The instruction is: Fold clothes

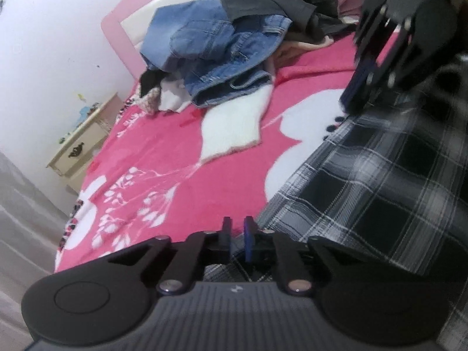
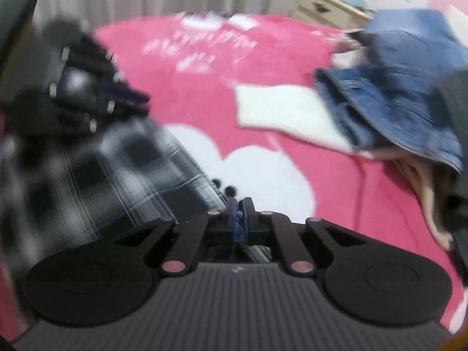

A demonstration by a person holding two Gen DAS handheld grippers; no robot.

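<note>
I'm working the plaid garment (image 1: 380,181), black/white check, spread on the pink bedspread (image 1: 175,158) at the near right of the bed in the L wrist view.

R gripper (image 2: 239,210): jaws drawn together w/ a pinch of plaid edge between the blue pads, right by the small dark pom-poms along the hem. In the L view I see the same tool at far right, tips down on the far edge of the cloth. So R is clamped on the plaid.

L gripper (image 1: 237,228): pads stand a narrow gap apart at the near edge of the plaid. Cloth lies under and just behind the tips, but I can't see it pressed between the pads. I judge it not gripping.

Relation that matters: the plaid runs from my L tool away to the R tool, long axis roughly near-to-far along that edge, one gripper at each end. L is nearer the loose near corner, R already has the far one. Next, I'd say, L needs to bite that near edge before any fold, otherwise only one end lifts and the cloth skews.

Rest of the bed: white cloth (image 1: 231,125) mid-bed, well apart from the plaid; jeans pile (image 1: 222,55) w/ dark clothes (image 1: 278,3) on top, far side by the headboard. Nightstand (image 1: 84,143) off to the left. R view is badly blurred, so the detail there is rough.
</note>
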